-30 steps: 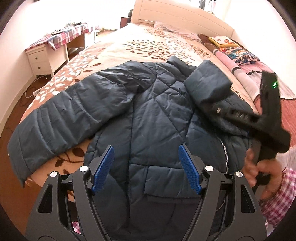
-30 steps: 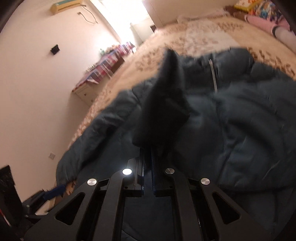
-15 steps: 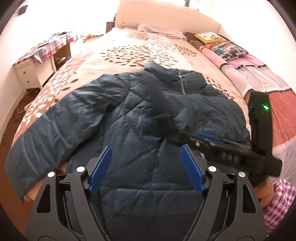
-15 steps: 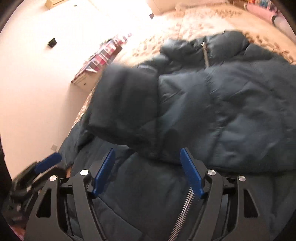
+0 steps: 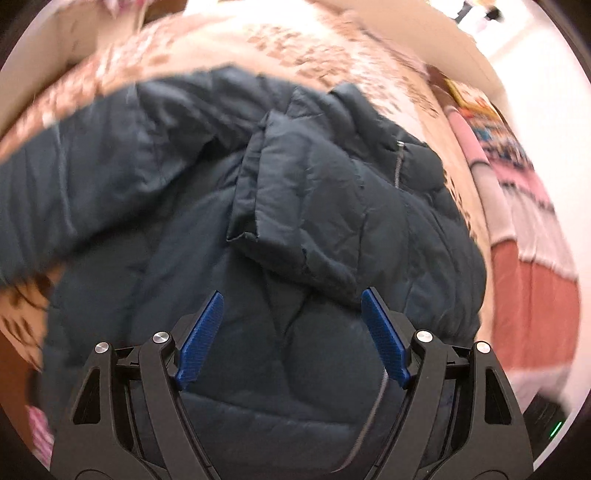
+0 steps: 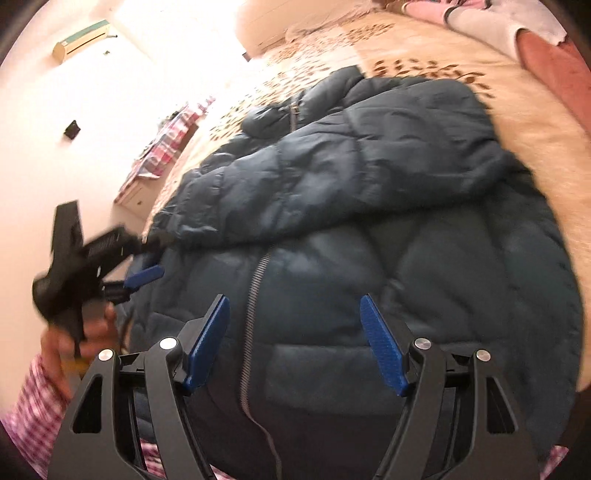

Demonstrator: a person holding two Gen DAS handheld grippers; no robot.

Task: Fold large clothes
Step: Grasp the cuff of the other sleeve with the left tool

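A dark teal quilted puffer jacket point(image 5: 332, 206) lies front up on the bed, zipper point(image 6: 255, 288) down its middle. Its right sleeve point(image 6: 332, 173) is folded across the chest, the cuff point(image 5: 258, 206) near the middle. The other sleeve point(image 5: 74, 184) stretches out to the left. My left gripper point(image 5: 291, 332) is open and empty above the jacket's lower part; it also shows in the right wrist view point(image 6: 144, 275). My right gripper point(image 6: 295, 339) is open and empty over the zipper near the hem.
The bed point(image 5: 314, 48) has a cream cover with brown leaf print and a white headboard point(image 6: 266, 22). Pink and red bedding point(image 5: 528, 236) lies on the right. A nightstand with a checked cloth point(image 6: 162, 147) stands by the left wall.
My right gripper opened and let go of the sleeve, which now lies across the chest. Both grippers have drawn back toward the hem and the left view has tilted down.
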